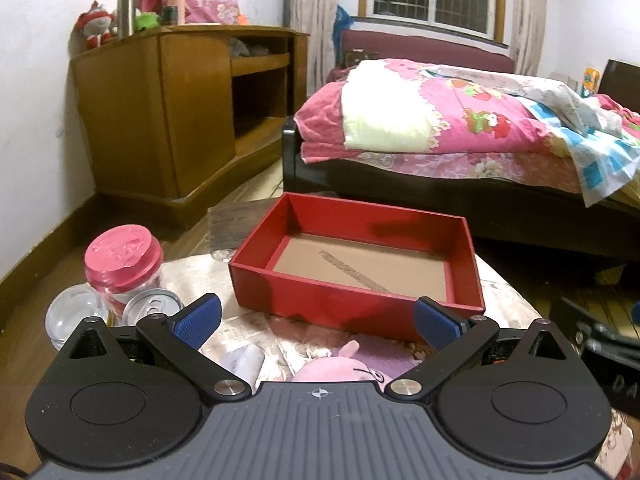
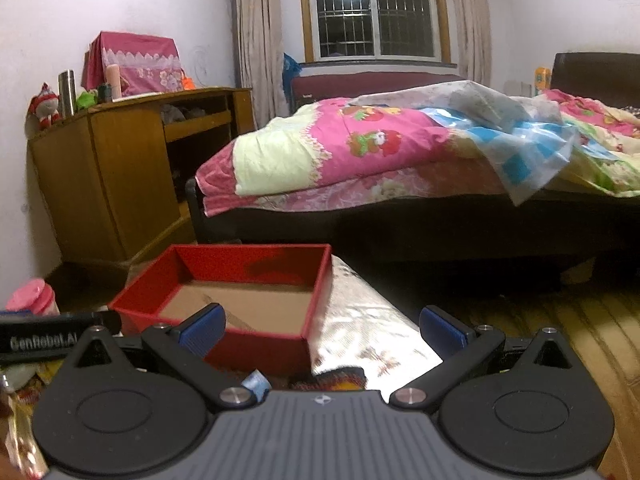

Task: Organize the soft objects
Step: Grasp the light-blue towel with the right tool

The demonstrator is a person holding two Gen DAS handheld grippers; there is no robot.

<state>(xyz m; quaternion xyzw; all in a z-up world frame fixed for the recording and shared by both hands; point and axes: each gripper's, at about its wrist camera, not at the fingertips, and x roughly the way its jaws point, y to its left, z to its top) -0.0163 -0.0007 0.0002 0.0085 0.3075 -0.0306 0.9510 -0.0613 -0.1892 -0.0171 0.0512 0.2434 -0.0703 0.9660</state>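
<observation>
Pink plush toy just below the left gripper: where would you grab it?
Probably from above, closing the open left gripper across the pink plush's rounded body, which lies directly beneath and looks soft enough to squeeze. Its lower half is hidden.

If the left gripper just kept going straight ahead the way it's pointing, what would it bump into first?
Most likely the near wall of the red box, which sits straight ahead between the open fingers of the left gripper. Depth is hard to judge.
</observation>
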